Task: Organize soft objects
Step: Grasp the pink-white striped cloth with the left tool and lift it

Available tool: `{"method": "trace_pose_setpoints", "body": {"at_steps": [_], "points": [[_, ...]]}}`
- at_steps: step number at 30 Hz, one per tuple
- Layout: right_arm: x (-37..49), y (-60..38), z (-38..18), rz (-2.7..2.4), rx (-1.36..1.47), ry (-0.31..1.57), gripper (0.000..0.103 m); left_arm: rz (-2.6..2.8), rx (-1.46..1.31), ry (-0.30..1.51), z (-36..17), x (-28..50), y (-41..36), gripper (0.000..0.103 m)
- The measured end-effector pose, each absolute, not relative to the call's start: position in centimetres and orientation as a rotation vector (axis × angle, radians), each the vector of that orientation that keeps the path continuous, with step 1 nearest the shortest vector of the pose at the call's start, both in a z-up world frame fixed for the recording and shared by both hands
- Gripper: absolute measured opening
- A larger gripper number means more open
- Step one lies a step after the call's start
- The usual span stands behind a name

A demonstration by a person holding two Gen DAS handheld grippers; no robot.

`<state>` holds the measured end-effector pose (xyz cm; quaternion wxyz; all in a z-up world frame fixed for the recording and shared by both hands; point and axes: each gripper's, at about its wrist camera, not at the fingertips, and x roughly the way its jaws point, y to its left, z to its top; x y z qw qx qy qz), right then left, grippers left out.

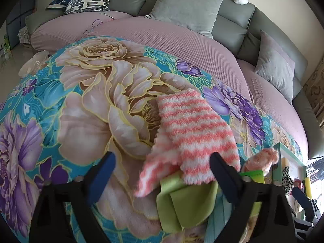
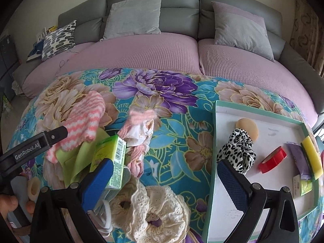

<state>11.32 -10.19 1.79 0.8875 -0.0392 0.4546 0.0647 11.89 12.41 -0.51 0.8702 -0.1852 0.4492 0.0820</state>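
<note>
My left gripper [image 1: 162,174] jaws apart, nothing clamped; striped sock [image 1: 188,133] between them, half covering green cloth [image 1: 188,204]. Right gripper [image 2: 162,182] jaws apart, empty; lace scrunchie [image 2: 149,210] between, lower edge cut off.

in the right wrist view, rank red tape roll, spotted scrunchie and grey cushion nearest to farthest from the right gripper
1. Spotted scrunchie, just above the right gripper's right finger, in the tray.
2. Red tape roll, further right in the tray.
3. Grey cushion, far back on the sofa.
</note>
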Motion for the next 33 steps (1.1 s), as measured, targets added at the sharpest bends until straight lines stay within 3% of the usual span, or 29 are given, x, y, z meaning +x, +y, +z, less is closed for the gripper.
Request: {"method": "trace_pose_setpoints", "body": {"at_steps": [2,5,8,15,21,33], "points": [[11.6,-10.3,1.4,0.129,-0.082,0.959,0.103,0.165,-0.400,0.946,-0.9,12.4,12.5,0.077],[11.8,-10.6,1.0,0.121,-0.080,0.972,0.103,0.138,-0.428,0.952,-1.3,13.0,12.5,0.075],[11.9,-10.8,1.0,0.114,-0.075,0.973,0.103,0.116,-0.432,0.953,-1.5,13.4,12.1,0.052],[11.8,-11.2,1.0,0.102,-0.079,0.976,0.103,0.082,-0.448,0.949,-1.6,13.3,11.8,0.020],[11.8,-11.2,1.0,0.103,-0.080,0.977,0.103,0.057,-0.451,0.911,-0.6,12.9,11.8,0.014],[11.6,-11.5,1.2,0.100,-0.078,0.971,0.103,0.054,-0.445,0.760,4.0,10.4,12.7,0.013]]}}
